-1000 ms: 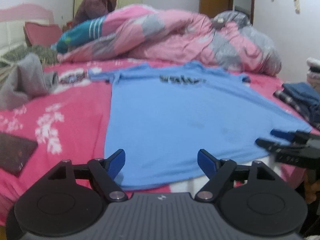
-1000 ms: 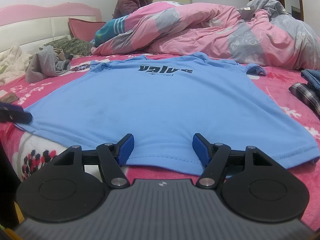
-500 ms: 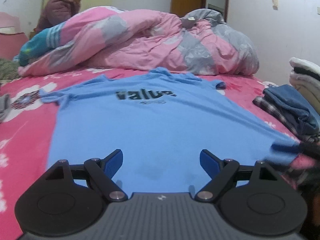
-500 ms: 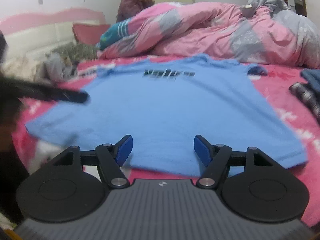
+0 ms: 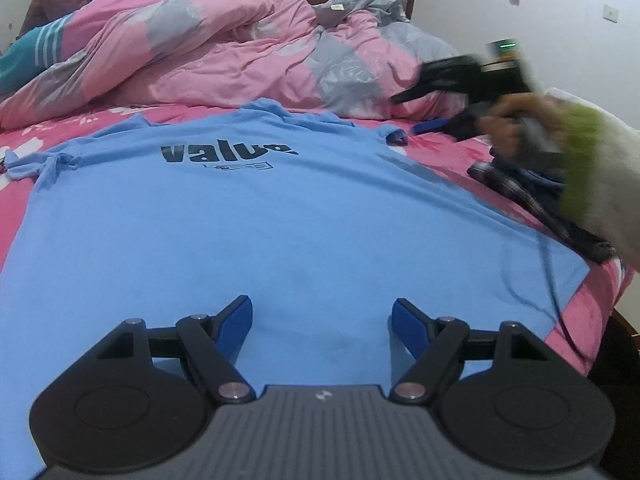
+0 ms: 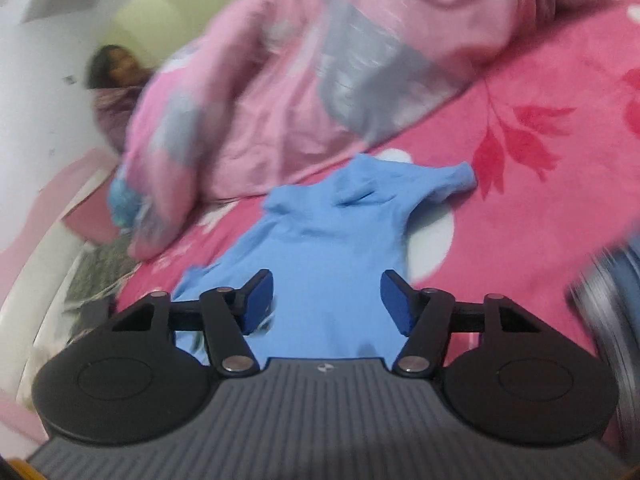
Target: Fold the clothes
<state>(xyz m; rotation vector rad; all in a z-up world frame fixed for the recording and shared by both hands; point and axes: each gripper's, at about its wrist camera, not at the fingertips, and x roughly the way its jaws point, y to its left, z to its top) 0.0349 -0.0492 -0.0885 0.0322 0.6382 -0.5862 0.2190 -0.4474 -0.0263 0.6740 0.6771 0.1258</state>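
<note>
A light blue T-shirt [image 5: 260,216] with black lettering lies flat on the pink bed, collar at the far end. My left gripper [image 5: 322,316] is open and empty above the shirt's lower half. My right gripper [image 6: 326,294] is open and empty, tilted, above the shirt's right shoulder, with the right sleeve [image 6: 448,178] ahead of it. In the left wrist view the right gripper [image 5: 424,110] shows blurred at the far right, held by a hand near that sleeve.
A crumpled pink and grey quilt [image 5: 224,52] lies across the far side of the bed. Folded dark clothes [image 5: 532,192] lie at the right edge. A person [image 6: 116,76] sits at the far left. A cable [image 5: 548,276] trails over the shirt's right hem.
My right gripper has swung from the shirt's hem up to its right shoulder and tilted. My left gripper has moved right and forward over the shirt.
</note>
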